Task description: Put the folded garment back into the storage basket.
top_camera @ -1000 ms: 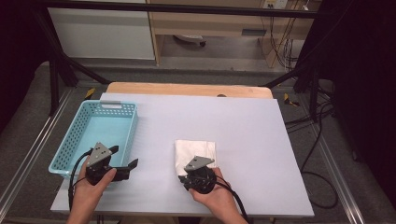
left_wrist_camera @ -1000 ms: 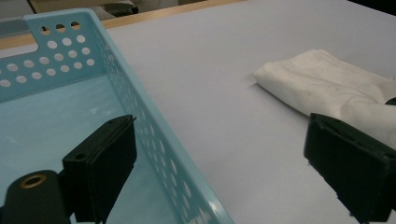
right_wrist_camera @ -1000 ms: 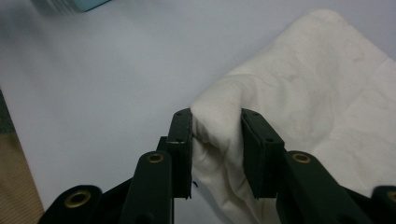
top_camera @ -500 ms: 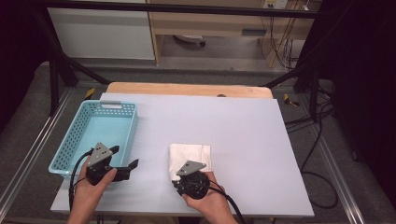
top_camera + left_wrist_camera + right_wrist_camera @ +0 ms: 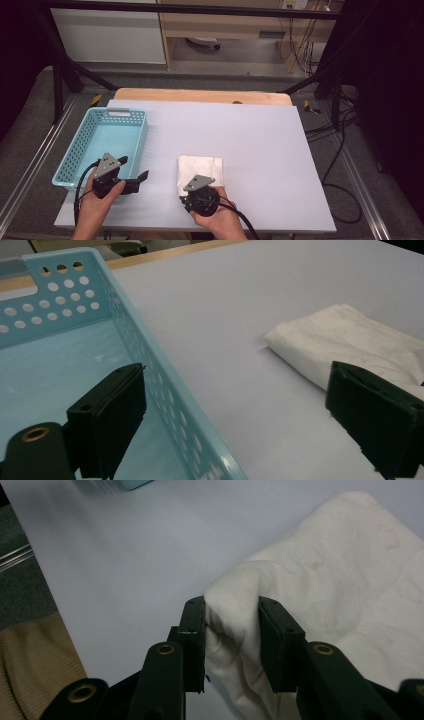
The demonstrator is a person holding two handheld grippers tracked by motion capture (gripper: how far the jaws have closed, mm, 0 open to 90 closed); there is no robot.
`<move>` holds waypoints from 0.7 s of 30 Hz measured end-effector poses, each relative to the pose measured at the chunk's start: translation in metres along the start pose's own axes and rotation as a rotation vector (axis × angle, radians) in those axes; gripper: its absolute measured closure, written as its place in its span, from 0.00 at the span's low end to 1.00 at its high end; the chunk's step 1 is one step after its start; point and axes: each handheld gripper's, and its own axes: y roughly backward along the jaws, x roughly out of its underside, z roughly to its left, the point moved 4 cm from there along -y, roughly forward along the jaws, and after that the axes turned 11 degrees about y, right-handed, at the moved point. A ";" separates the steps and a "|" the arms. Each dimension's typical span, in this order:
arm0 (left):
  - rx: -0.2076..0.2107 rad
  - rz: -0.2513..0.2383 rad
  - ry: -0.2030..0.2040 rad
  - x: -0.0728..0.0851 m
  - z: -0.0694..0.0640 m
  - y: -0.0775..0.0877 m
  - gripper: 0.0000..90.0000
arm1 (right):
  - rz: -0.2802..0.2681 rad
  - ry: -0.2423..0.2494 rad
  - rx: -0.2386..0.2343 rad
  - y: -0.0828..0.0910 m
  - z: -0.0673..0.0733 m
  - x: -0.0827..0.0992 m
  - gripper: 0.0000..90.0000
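A folded white cloth (image 5: 204,167) lies on the pale table at front centre. My right gripper (image 5: 197,189) is at its near edge, and in the right gripper view this gripper (image 5: 231,615) is shut on a bunched fold of the cloth (image 5: 340,570). My left gripper (image 5: 134,168) rests at the front left, beside the near right corner of a light blue basket (image 5: 142,135). In the left gripper view its jaws stand wide apart, the gripper (image 5: 240,385) open and holding nothing, with the basket wall (image 5: 150,370) between them and the cloth (image 5: 345,340) beyond.
The perforated basket has nothing in it. The table surface (image 5: 250,130) stretches bare to the back and right. A tan sleeve (image 5: 35,665) shows near the table's front edge. Cables hang off the right side (image 5: 335,135).
My right gripper has shifted a little left and toward the front edge, and the cloth has moved left with it. The left gripper has stayed still.
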 end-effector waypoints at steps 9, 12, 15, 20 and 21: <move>-0.002 -0.003 0.004 0.000 0.000 0.000 0.10 | -0.011 0.036 -0.011 -0.002 0.006 0.000 0.62; -0.003 -0.005 0.003 0.000 0.000 0.000 0.10 | -0.040 0.051 -0.015 0.001 0.006 -0.002 0.48; -0.002 -0.007 0.007 0.000 0.001 0.001 0.10 | -0.043 0.055 -0.026 0.003 0.004 -0.002 0.40; -0.006 -0.009 0.007 -0.001 0.002 0.001 0.10 | -0.069 0.041 -0.015 0.010 -0.006 -0.001 0.32; -0.009 -0.009 0.006 -0.001 0.002 0.001 0.10 | -0.074 0.040 -0.016 0.012 -0.008 -0.001 0.30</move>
